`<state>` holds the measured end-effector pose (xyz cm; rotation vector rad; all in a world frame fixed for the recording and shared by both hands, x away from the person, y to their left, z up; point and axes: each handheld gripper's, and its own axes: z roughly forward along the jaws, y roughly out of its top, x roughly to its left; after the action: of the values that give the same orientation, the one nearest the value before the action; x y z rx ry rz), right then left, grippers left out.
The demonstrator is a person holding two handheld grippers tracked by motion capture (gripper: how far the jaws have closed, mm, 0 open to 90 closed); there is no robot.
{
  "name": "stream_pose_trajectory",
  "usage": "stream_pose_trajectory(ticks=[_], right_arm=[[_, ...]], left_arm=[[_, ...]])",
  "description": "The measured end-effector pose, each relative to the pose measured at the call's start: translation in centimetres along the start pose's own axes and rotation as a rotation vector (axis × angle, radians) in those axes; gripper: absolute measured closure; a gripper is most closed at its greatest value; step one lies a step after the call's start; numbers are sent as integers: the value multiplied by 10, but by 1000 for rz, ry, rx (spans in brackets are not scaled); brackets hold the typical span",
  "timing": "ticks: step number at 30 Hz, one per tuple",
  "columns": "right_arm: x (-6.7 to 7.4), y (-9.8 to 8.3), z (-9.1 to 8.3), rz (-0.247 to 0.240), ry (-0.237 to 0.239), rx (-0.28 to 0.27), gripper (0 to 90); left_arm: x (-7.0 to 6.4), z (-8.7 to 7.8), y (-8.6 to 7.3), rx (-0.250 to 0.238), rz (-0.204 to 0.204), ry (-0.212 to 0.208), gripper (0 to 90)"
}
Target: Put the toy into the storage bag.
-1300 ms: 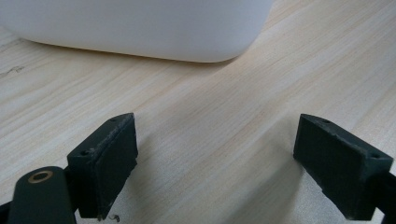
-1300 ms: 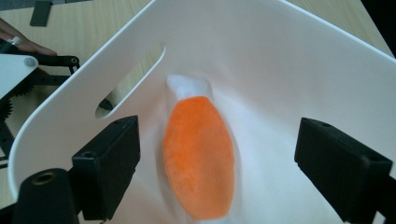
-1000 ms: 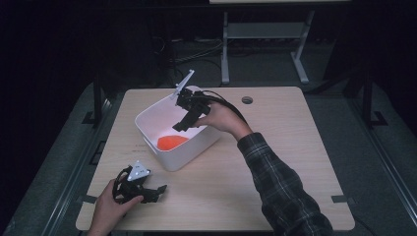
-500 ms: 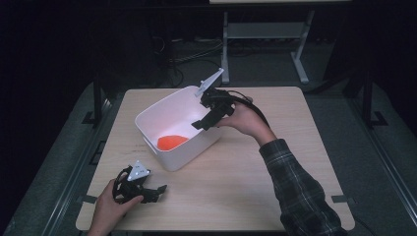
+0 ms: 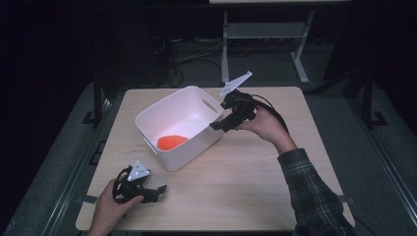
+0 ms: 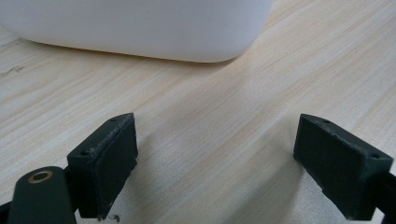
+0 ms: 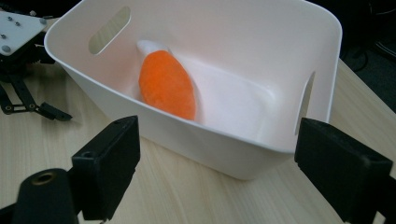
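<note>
One white tub (image 5: 179, 129) stands on the wooden bench (image 5: 246, 182), a single orange plush toy (image 5: 171, 142) lying inside near its front wall. The right gripper (image 5: 220, 124) hovers just beside the tub's far-right rim, jaws spread and empty, hand angled down toward it. The left gripper (image 5: 156, 189) rests on the bench near the front edge, jaws also spread, the tub's wall just ahead.

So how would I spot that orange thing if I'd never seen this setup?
Start at the wooden table and find the white plastic bin with handle slots on it. Look inside: the orange object lies on the bin's floor by one wall. It is a soft-looking oval, and it is the one brightly coloured item among white plastic, pale wood and black grippers.
</note>
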<state>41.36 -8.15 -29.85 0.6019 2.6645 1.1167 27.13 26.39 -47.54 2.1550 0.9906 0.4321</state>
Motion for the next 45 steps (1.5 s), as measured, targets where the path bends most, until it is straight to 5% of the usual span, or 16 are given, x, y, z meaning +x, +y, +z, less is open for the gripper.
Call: stream_pose_trajectory(ticks=[24,45], right_arm=[[-2,-82,-15,154,-65,-77,130],[9,-154,-11,268,-120,-65,118]], left_arm=[[0,0,0,3,2,0,128],[0,0,0,2,0,-1,127]])
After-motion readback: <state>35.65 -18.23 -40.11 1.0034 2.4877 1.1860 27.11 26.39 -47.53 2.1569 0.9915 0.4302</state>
